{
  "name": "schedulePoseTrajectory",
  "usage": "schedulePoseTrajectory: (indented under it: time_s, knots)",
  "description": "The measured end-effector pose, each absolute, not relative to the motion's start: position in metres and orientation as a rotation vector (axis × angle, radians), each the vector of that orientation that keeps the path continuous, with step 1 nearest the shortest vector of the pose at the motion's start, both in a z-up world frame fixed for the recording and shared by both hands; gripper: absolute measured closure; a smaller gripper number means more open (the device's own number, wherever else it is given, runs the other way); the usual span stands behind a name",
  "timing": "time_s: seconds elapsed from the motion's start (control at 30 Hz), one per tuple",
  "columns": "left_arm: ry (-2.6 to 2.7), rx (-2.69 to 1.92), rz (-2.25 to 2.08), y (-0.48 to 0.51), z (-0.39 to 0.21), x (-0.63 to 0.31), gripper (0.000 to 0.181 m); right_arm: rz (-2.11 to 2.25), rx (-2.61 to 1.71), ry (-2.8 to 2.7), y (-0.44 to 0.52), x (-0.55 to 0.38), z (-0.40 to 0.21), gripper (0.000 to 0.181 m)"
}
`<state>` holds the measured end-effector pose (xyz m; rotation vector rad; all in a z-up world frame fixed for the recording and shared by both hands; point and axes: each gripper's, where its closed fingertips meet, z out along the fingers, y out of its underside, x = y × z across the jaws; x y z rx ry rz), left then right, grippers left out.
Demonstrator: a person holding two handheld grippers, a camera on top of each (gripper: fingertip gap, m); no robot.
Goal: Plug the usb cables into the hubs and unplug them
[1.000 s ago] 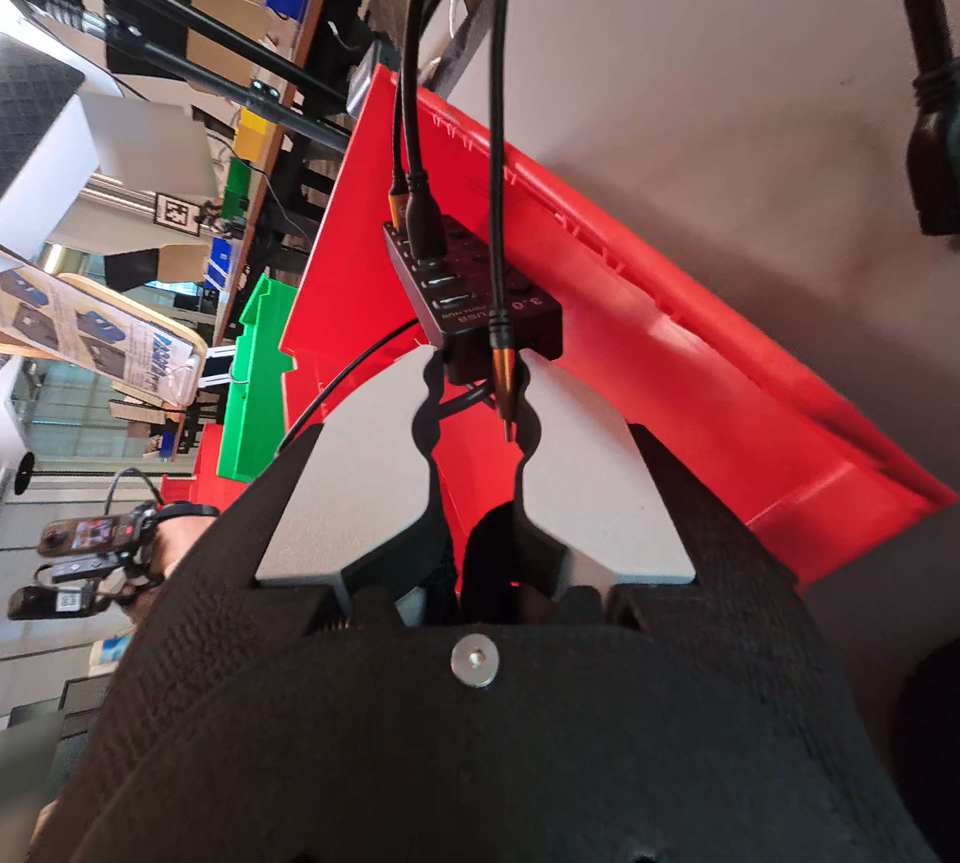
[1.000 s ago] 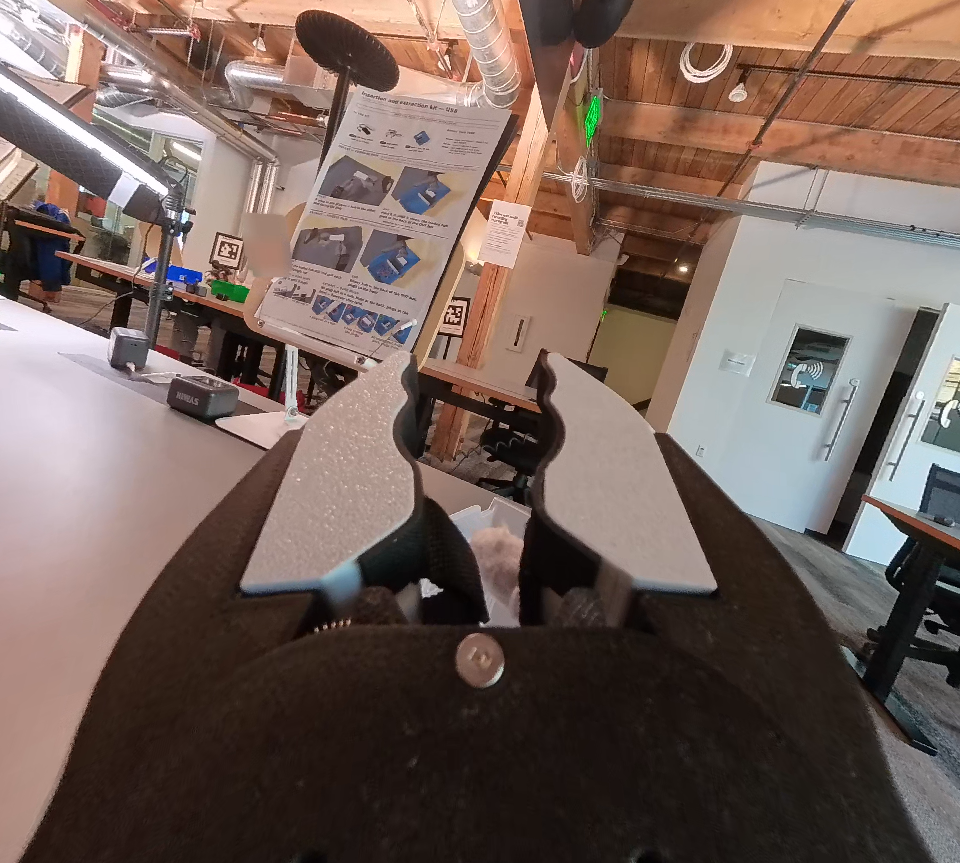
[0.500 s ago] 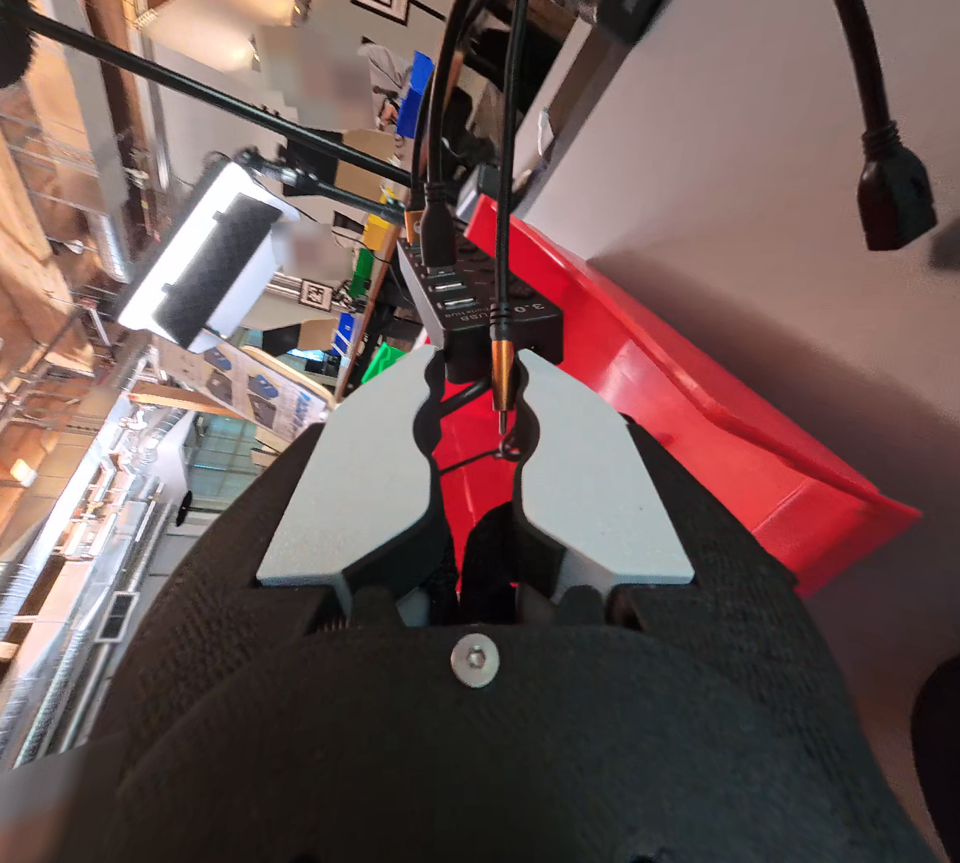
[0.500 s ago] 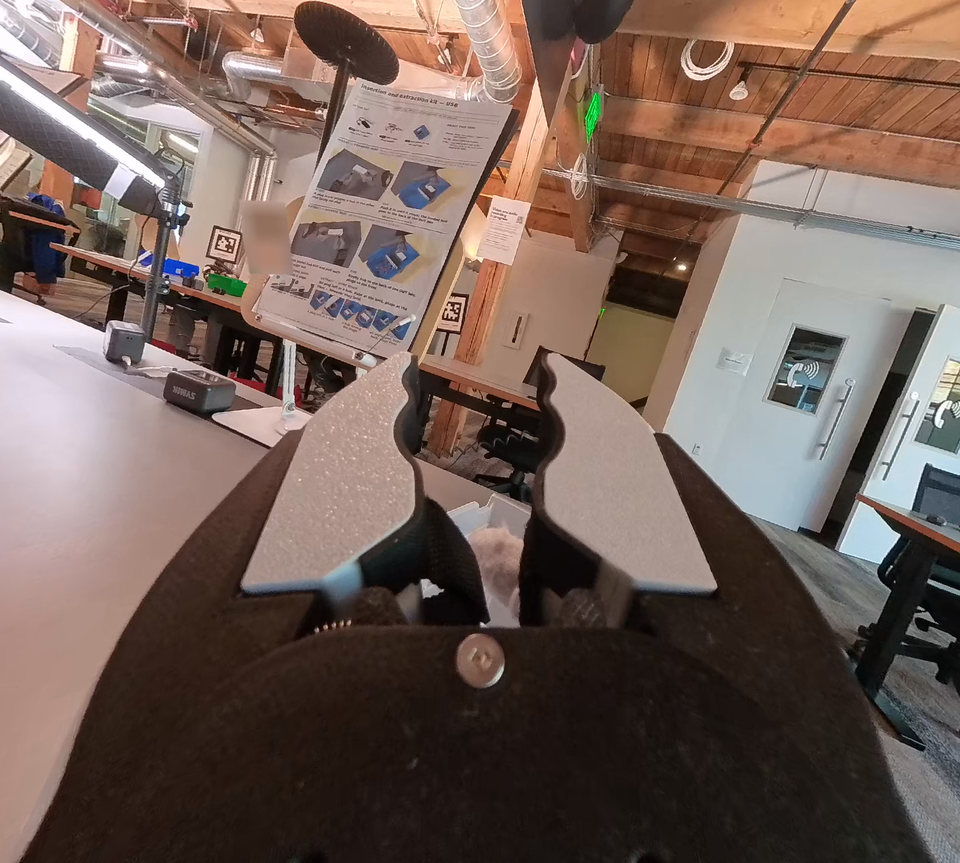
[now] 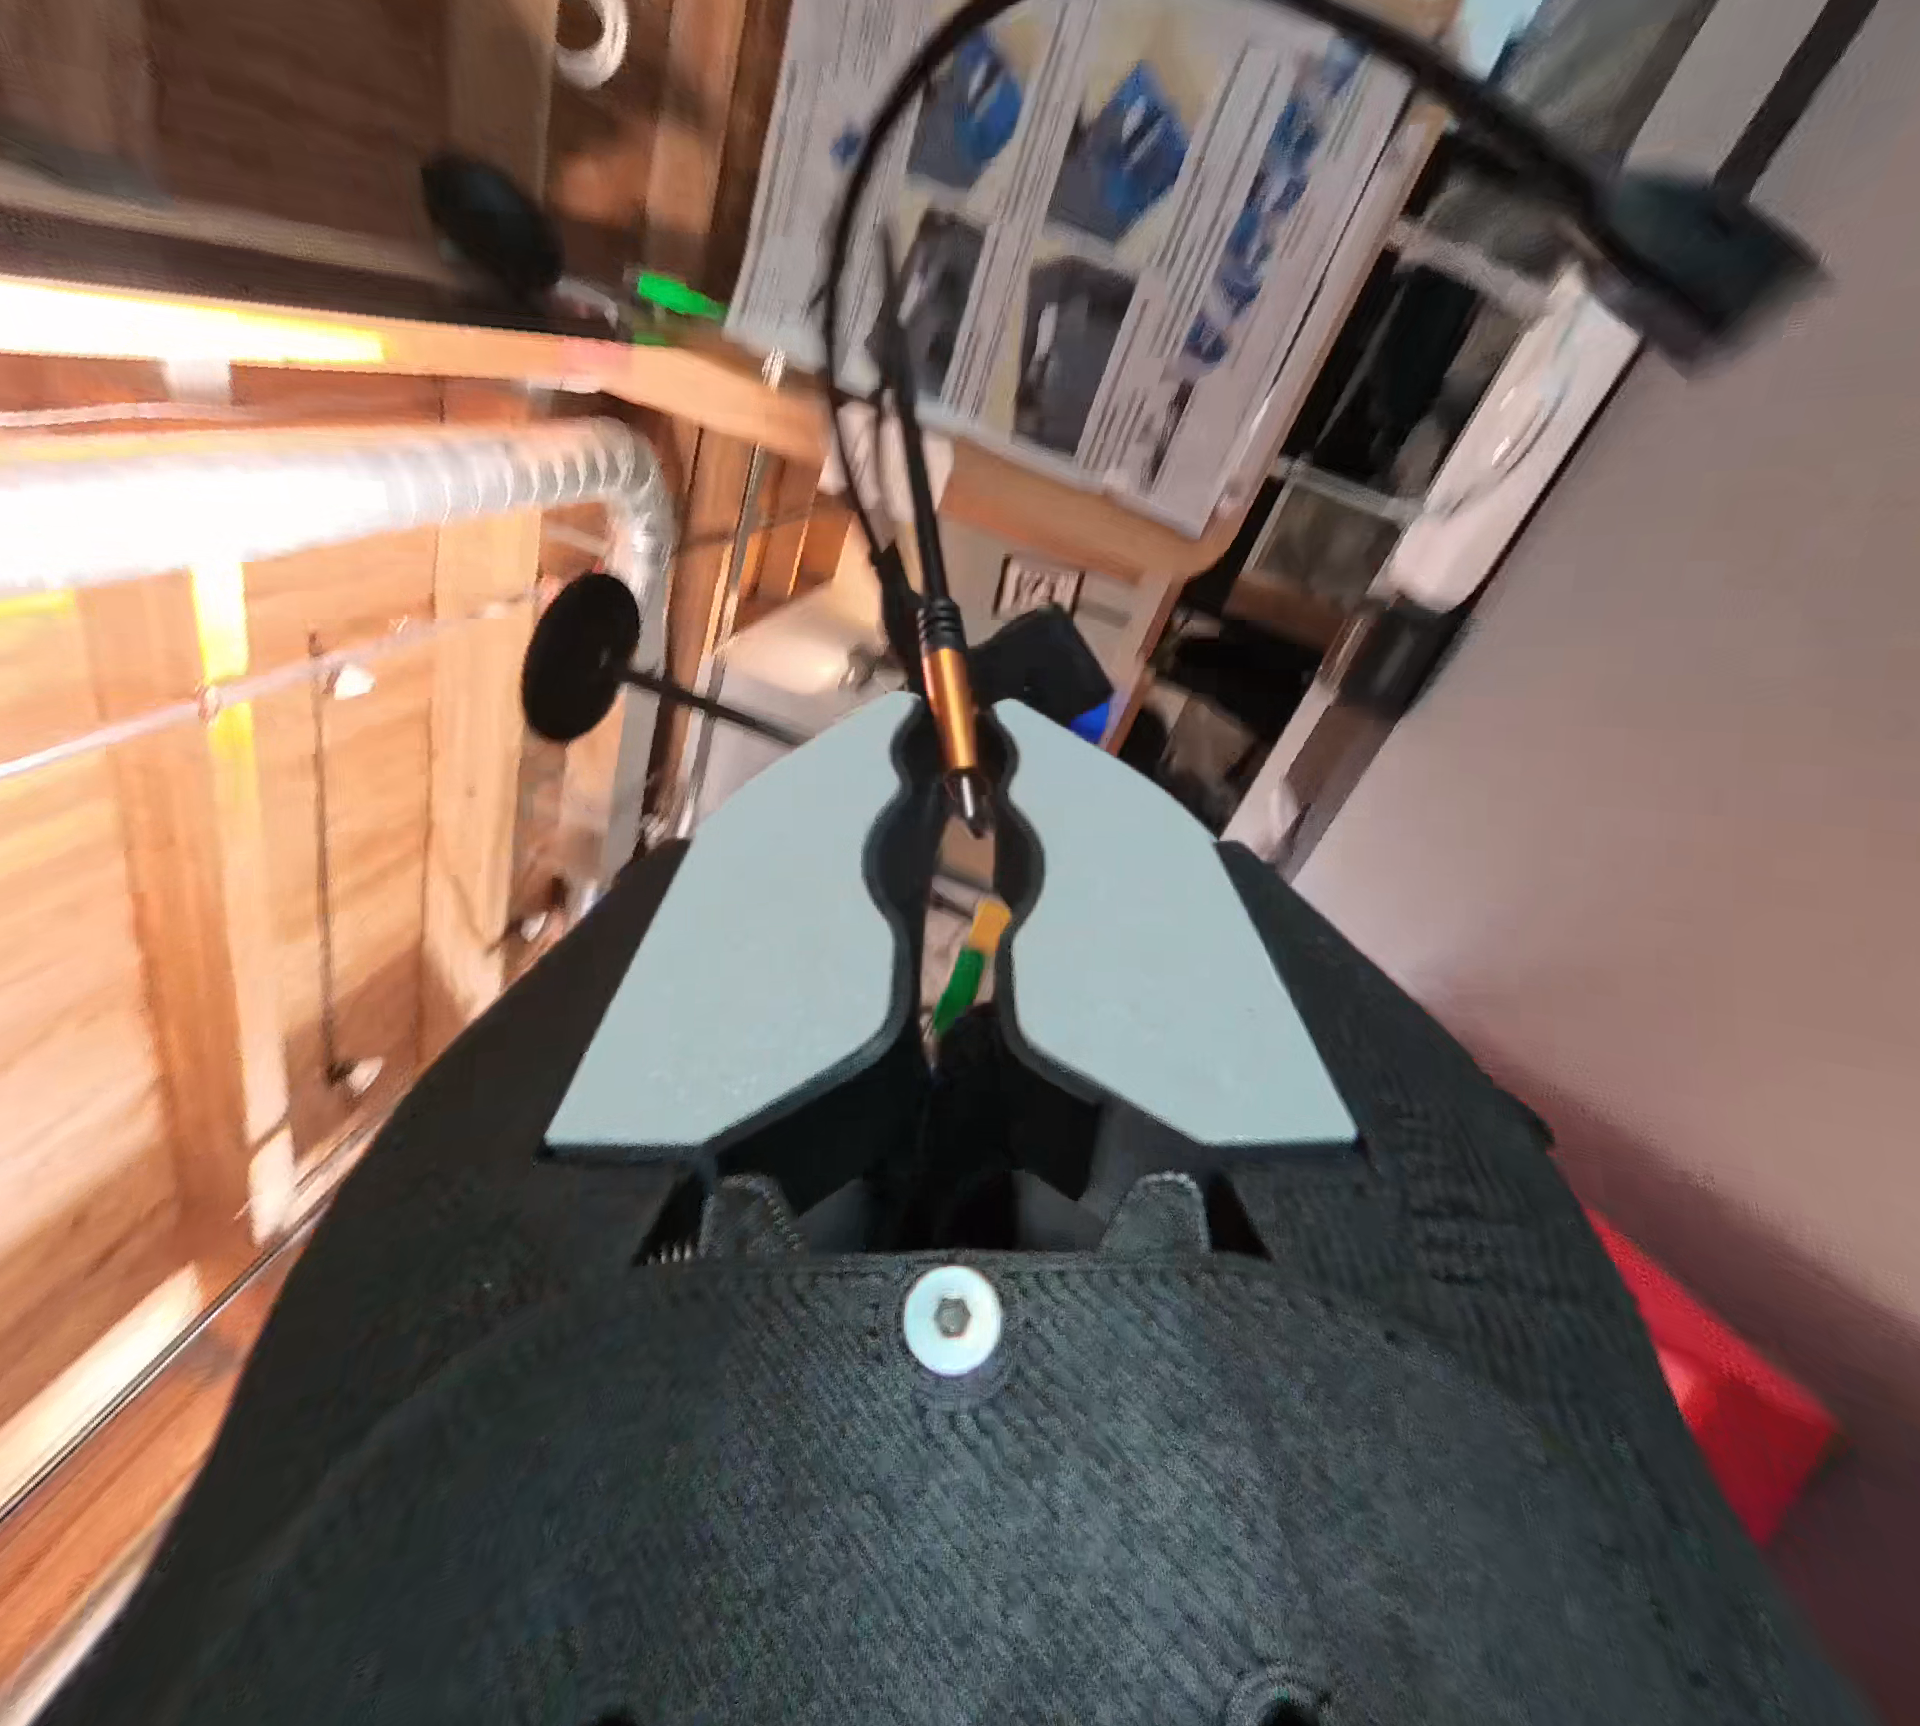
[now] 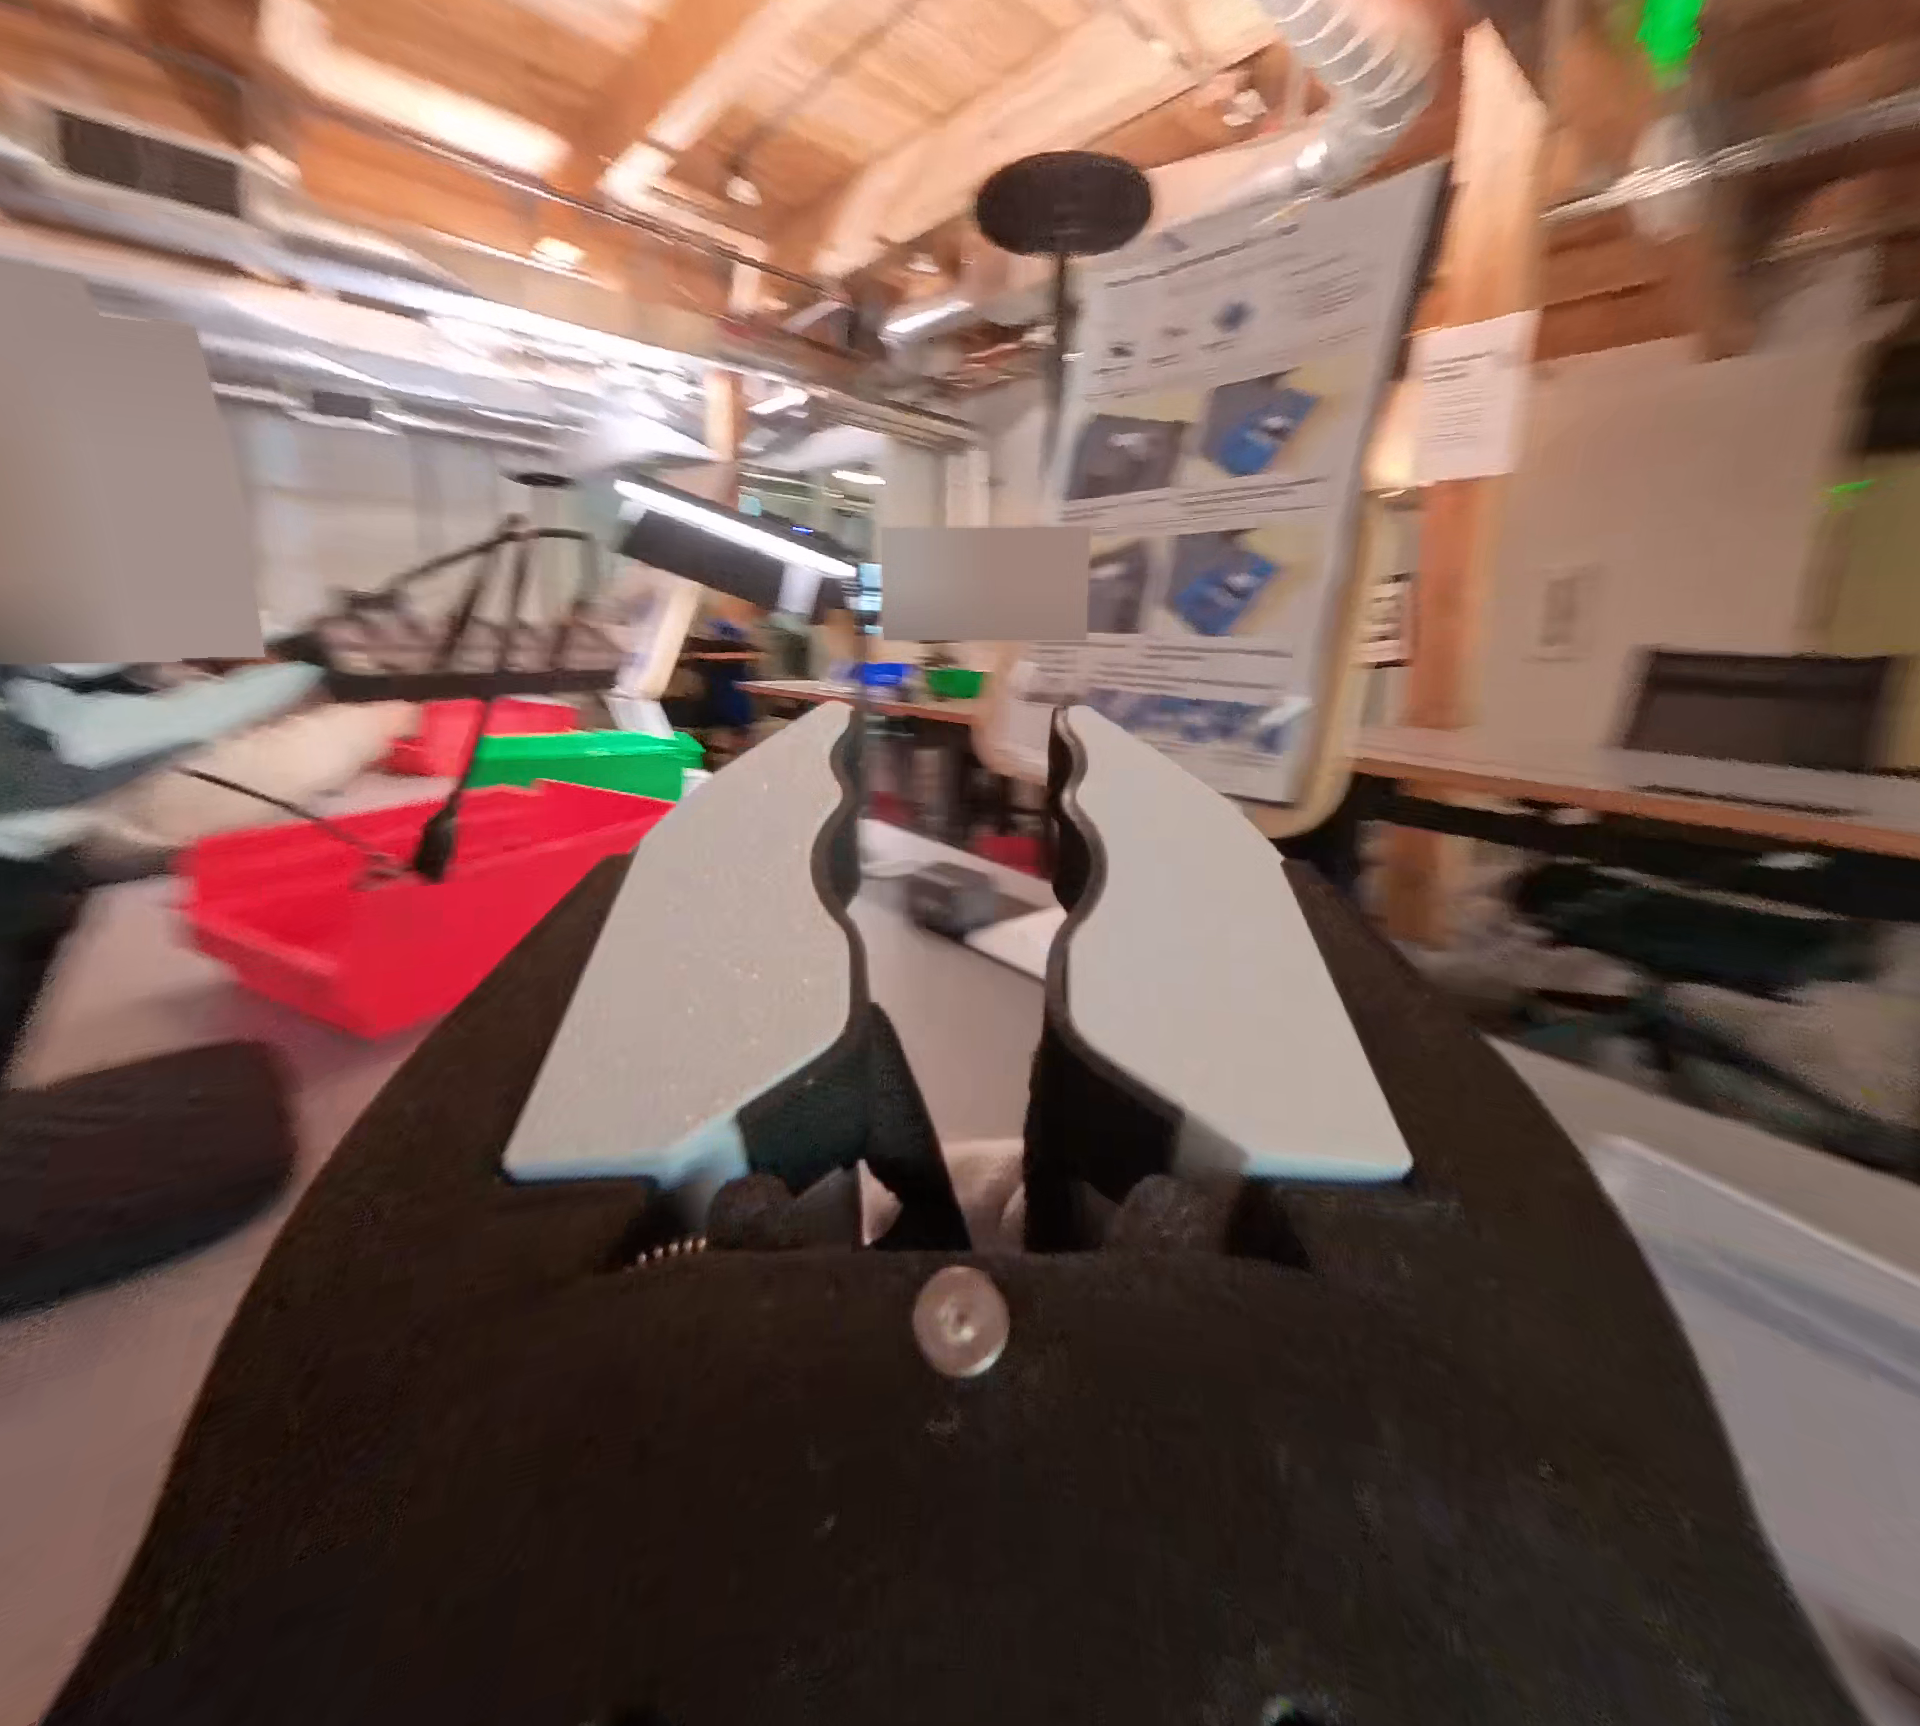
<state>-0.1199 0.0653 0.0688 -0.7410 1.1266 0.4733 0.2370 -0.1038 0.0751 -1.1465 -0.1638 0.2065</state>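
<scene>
Dangling light and limp, the thin black cable with the orange metal plug (image 5: 951, 708) lies between the narrowly parted left tool (image 5: 954, 720); whether it is gripped I cannot tell, and the rigid plug barrel looks the best hold. The right tool (image 6: 951, 726) gapes, holding nothing.

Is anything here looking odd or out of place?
Yes. In the left wrist view, a thin black cable with an orange-sleeved plug dangles loose in the gap of the left gripper, plugged into nothing. No hub shows in that view. Both pictures are blurred. The right gripper is open and empty.

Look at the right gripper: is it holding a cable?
No, the right gripper is open, with only empty space between its grey fingers.
</scene>
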Motion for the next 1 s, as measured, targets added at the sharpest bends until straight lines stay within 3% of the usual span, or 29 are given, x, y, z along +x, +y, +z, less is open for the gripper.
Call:
schedulePoseTrajectory:
  time_s: [0.13,0.33,0.5,0.7,0.8,0.9,1.0]
  knots:
    - [1.191,-0.678,0.299,0.043,0.066,-0.086,0.174,0.46,-1.243,-0.292,-0.079,0.169,0.065,0.145]
    - [1.201,-0.582,0.024,0.016,0.095,-0.058,0.175,0.376,-1.441,-0.666,-0.062,0.091,0.02,0.142]
    - [1.276,-0.543,-0.258,-0.014,0.118,-0.042,0.175,0.059,-1.281,-0.915,-0.051,0.04,0.004,0.128]
    - [1.407,-0.453,-0.602,-0.062,0.121,-0.03,0.175,0.082,-1.186,-0.897,-0.044,0.001,0.004,0.115]
    - [1.444,-0.379,-0.766,-0.086,0.122,-0.028,0.175,0.201,-1.16,-0.873,-0.048,-0.011,0.006,0.117]
    - [1.447,-0.342,-0.921,-0.099,0.122,-0.026,0.174,0.18,-1.147,-0.931,-0.055,-0.024,0.004,0.146]
    - [1.369,-0.392,-1.065,-0.088,0.129,-0.027,0.17,0.073,-1.194,-0.868,-0.051,-0.015,0.01,0.152]
